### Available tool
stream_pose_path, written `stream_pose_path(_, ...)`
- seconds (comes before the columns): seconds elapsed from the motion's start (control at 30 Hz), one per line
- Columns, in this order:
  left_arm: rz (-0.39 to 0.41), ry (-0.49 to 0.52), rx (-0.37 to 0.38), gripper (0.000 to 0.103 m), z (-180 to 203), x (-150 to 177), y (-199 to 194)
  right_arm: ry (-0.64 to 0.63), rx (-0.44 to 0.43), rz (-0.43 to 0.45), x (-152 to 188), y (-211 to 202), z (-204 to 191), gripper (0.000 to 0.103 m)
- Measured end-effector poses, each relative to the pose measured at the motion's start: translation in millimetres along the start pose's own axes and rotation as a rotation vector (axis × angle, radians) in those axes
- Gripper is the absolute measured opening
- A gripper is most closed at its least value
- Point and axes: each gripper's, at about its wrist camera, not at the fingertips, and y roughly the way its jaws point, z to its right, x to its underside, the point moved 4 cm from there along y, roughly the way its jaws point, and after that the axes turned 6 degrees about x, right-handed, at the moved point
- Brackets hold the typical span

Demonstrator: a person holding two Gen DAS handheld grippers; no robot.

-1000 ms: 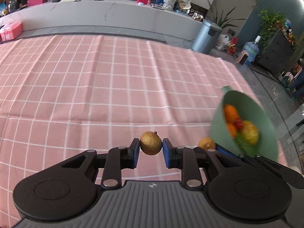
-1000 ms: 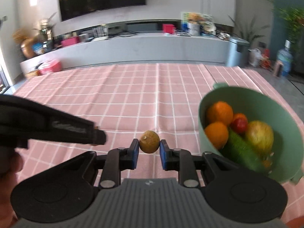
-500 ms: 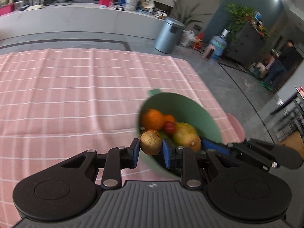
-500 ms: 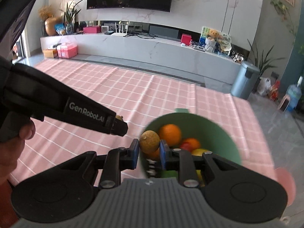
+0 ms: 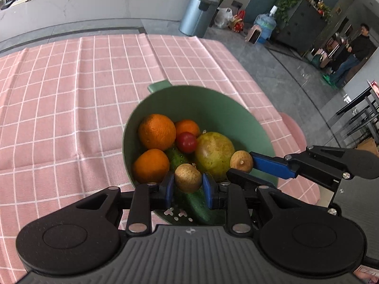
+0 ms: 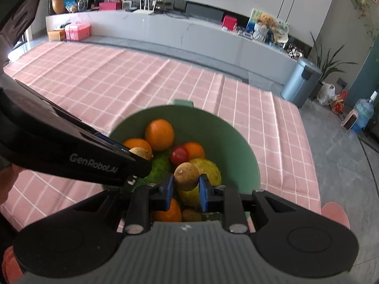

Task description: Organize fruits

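Observation:
A green bowl (image 5: 213,99) stands on the pink checked cloth and holds three oranges, a red tomato (image 5: 186,142), a large yellow-green fruit (image 5: 214,152) and a cucumber. My left gripper (image 5: 187,187) hangs over the bowl's near side, shut on a small brown round fruit (image 5: 188,178). My right gripper (image 6: 186,187) is over the same bowl (image 6: 236,137), shut on a second small brown fruit (image 6: 186,176). In the left wrist view it reaches in from the right with that fruit (image 5: 241,161). The left gripper (image 6: 139,153) crosses the right wrist view from the left.
The pink checked cloth (image 5: 71,94) stretches left and behind the bowl; its right edge drops off just past the bowl. A pink round seat (image 5: 292,130) sits below that edge. On the floor beyond are a grey bin (image 5: 197,14), a water bottle (image 5: 265,23) and a person (image 5: 353,54).
Both grippers have carried their small brown fruits from above the bare cloth to above the green bowl. The bowl now fills the middle of both views. Neither grip has changed.

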Motion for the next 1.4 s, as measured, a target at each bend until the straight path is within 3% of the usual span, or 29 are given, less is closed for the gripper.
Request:
stream_pose_path(0.4, -0.008, -0.016, -0.005, 0.033, -8.1, 2.1, 8.8, -0.033, -0.033, -0.058, 3.5, 22.8, -9.0, 0.019)
stream_pose_path(0.53, 0.003, -0.021, 0.004, 0.046, -7.0, 4.0, 5.8, -0.049, -0.033, -0.067, 2.6, 23.6, -13.5, 0.02)
stream_pose_path(0.6, 0.015, -0.024, -0.006, 0.048, -6.1, 5.0, 1.6, -0.07, -0.027, -0.068, 0.8, 22.3, -16.7, 0.03)
stream_pose_path(0.77, 0.055, -0.058, 0.01, 0.055, -8.3, 5.1, -18.2, -0.131, 0.003, -0.088, -3.6, 18.6, -21.3, 0.039)
stream_pose_path(0.83, 0.076, -0.071, 0.012, 0.056, -10.1, 2.8, -30.8, -0.142, 0.021, -0.089, -6.1, 14.0, -21.4, 0.049)
stream_pose_path(1.1, 0.163, -0.057, -0.035, 0.056, -14.4, 1.8, -89.6, -0.092, 0.027, -0.028, -21.7, -28.5, -24.9, 0.062)
stream_pose_path(1.2, 0.205, -0.019, -0.087, 0.056, -15.9, 8.4, -115.7, -0.049, 0.032, 0.03, -27.0, -50.9, -32.2, 0.068)
stream_pose_path(1.4, 0.303, 0.116, -0.218, 0.056, -13.3, 32.2, -163.6, 0.073, 0.016, 0.151, -28.3, -91.7, -57.1, 0.069)
